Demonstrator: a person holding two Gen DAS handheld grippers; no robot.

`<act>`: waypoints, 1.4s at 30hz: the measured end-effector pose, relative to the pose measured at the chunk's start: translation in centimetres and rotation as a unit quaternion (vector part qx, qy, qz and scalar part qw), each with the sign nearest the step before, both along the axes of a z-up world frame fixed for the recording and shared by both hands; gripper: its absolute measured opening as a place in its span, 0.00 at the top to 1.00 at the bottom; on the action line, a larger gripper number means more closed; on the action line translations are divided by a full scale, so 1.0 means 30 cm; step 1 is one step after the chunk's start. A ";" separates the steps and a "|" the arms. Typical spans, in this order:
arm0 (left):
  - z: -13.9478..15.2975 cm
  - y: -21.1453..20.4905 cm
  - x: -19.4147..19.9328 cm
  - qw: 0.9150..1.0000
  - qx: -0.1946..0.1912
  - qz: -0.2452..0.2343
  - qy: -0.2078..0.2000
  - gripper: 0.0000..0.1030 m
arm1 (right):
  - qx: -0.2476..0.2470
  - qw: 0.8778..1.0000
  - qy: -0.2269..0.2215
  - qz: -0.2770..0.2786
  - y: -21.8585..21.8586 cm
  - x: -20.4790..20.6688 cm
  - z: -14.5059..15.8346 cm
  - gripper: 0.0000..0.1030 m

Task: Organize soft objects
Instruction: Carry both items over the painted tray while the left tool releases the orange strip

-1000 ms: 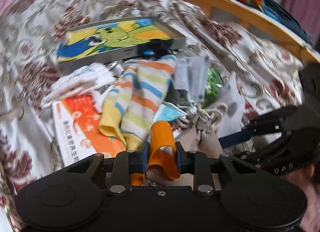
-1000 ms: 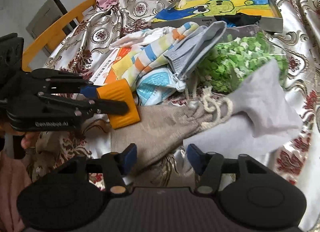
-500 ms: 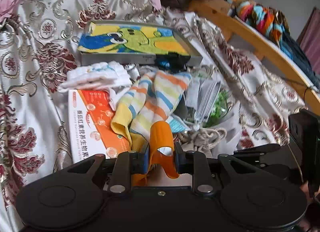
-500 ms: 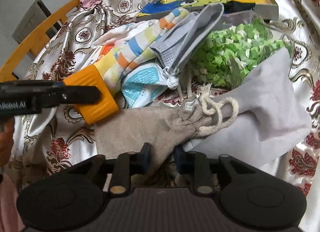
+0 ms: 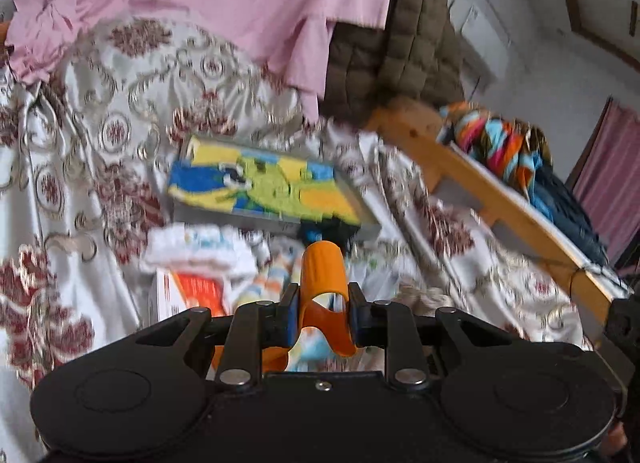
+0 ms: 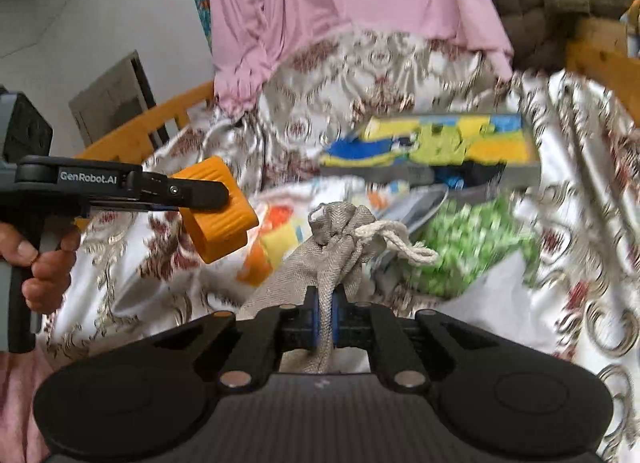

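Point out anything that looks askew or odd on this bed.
The soft things lie in a jumbled heap in front of the cartoon-print box, not sorted. The left gripper squeezes an orange foam piece until it buckles. The right gripper pinches the drawstring pouch by bunched cloth, its cord dangling loose.

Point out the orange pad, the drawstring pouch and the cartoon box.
orange pad (image 6: 218, 209), right wrist view, its ribbed side face.
drawstring pouch (image 6: 340, 231), right wrist view, its gathered neck.
cartoon box (image 5: 264, 187), left wrist view, its printed lid.

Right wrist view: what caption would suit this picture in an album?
Right gripper pinches a beige drawstring pouch, left gripper holds a folded orange band above the patterned bedspread.
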State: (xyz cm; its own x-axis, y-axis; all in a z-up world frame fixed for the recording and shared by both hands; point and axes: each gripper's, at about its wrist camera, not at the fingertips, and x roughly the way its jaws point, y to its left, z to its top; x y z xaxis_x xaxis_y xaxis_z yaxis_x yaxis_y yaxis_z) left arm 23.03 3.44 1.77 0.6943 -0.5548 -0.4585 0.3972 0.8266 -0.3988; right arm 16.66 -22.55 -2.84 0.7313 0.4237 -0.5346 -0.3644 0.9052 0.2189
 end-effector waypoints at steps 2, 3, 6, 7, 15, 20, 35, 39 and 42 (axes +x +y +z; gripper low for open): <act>0.004 0.001 0.032 1.000 -0.005 0.008 -0.013 0.75 | 0.007 1.000 -0.015 -0.009 -0.015 0.001 0.036 0.94; 0.010 -0.003 0.056 1.000 -0.004 0.013 -0.021 0.75 | 0.008 1.000 -0.021 -0.014 -0.020 0.002 0.049 0.94; 0.019 -0.012 0.142 0.999 -0.008 0.021 -0.042 0.75 | 0.017 0.999 -0.042 -0.026 -0.051 0.035 0.104 0.94; 0.020 -0.014 0.176 0.999 -0.010 0.025 -0.046 0.75 | 0.018 0.998 -0.049 -0.029 -0.058 0.056 0.123 0.94; -0.009 -0.028 0.533 0.996 -0.029 0.058 -0.062 0.75 | 0.002 0.996 -0.077 -0.042 -0.060 0.392 0.220 0.94; -0.094 -0.015 0.756 0.994 -0.043 0.085 -0.043 0.75 | 0.012 0.995 -0.070 -0.070 -0.033 0.668 0.207 0.94; -0.306 0.005 0.993 0.995 -0.028 0.101 0.006 0.72 | -0.028 0.990 0.014 -0.138 0.082 1.269 0.058 0.93; -0.331 -0.029 0.999 0.996 -0.005 0.087 0.012 0.70 | -0.054 0.988 0.037 -0.143 0.115 1.315 0.000 0.93; -0.331 -0.072 0.985 0.997 0.023 0.075 -0.001 0.67 | -0.071 0.985 0.052 -0.148 0.123 1.323 -0.032 0.92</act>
